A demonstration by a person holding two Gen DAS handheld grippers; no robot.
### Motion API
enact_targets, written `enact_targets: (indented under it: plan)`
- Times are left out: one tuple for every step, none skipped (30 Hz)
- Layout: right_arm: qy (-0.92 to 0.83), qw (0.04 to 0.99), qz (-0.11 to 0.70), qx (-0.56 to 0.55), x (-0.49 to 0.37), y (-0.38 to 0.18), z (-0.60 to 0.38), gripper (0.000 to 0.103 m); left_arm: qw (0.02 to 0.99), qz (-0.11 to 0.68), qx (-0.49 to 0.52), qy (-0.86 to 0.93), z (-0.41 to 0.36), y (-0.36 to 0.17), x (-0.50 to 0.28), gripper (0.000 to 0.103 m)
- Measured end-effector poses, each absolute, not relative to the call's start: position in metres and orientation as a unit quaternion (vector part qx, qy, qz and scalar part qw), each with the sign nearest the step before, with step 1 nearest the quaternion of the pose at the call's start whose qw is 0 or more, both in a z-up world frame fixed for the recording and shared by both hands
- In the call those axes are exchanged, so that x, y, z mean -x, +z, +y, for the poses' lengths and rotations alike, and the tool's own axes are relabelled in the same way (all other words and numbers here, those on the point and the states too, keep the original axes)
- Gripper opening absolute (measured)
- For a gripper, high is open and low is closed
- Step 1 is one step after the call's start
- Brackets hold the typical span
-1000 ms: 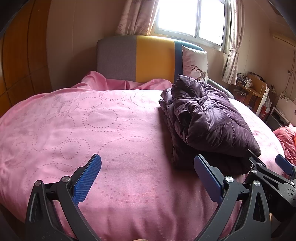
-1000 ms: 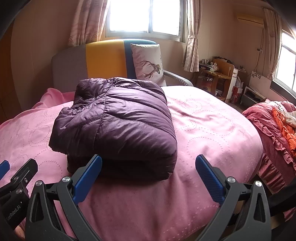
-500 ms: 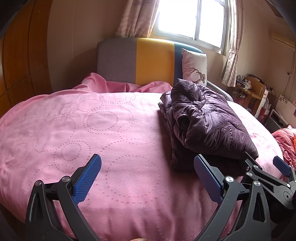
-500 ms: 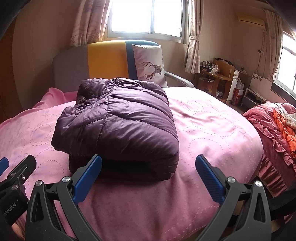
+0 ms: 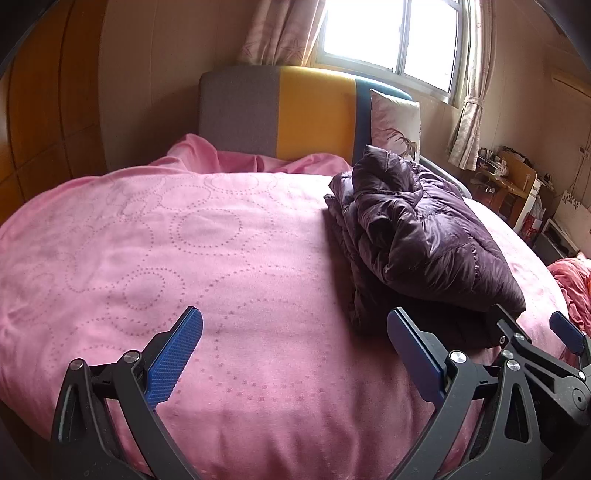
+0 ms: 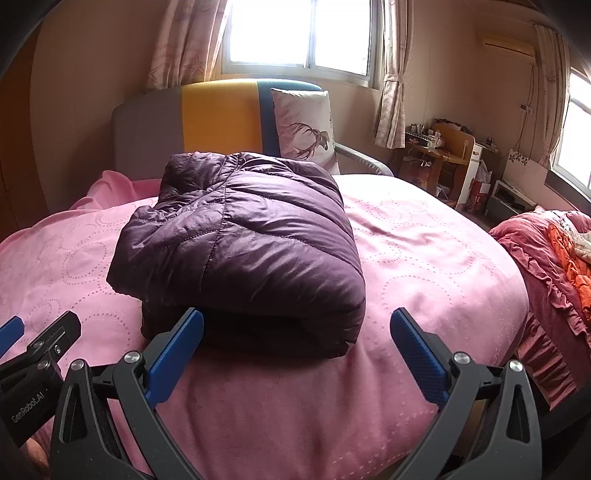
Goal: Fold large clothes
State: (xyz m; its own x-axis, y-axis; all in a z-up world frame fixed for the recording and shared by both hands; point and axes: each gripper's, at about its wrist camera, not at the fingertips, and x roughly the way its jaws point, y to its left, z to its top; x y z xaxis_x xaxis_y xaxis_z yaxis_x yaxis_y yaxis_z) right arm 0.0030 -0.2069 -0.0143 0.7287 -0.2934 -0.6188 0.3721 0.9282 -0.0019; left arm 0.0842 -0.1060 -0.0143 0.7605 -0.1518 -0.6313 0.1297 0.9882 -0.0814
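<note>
Purple puffer jacket point(image 6: 243, 247) lies folded on the bed point(image 5: 184, 266), near the pillow point(image 6: 304, 127). Both tools, left point(image 5: 295, 360) and right point(image 6: 297, 356), have backed away, spread apart and empty; folding looks finished.

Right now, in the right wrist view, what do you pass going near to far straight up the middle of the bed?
Right claw → purple jacket → headboard → window.
</note>
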Motion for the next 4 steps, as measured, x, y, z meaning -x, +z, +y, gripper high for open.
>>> enact_targets:
  plan:
    - [-0.179, 0.927, 0.322, -0.062, -0.0031, -0.0145, -0.207, 0.101, 0.938, 0.34, 0.017, -0.072, -0.1061, -0.0149, -0.0846, 0.099]
    - [-0.178, 0.927, 0.323, -0.063, -0.0032, -0.0147, -0.2075, 0.101, 0.937, 0.341, 0.019, -0.072, -0.1051, -0.0154, -0.0855, 0.099]
    - [-0.178, 0.927, 0.324, -0.064, -0.0033, -0.0152, -0.2081, 0.101, 0.937, 0.341, 0.019, -0.07, -0.1048, -0.0158, -0.0858, 0.099]
    - [-0.178, 0.926, 0.325, -0.065, -0.0035, -0.0156, -0.2082, 0.101, 0.937, 0.341, 0.017, -0.069, -0.1053, -0.0157, -0.0855, 0.099]
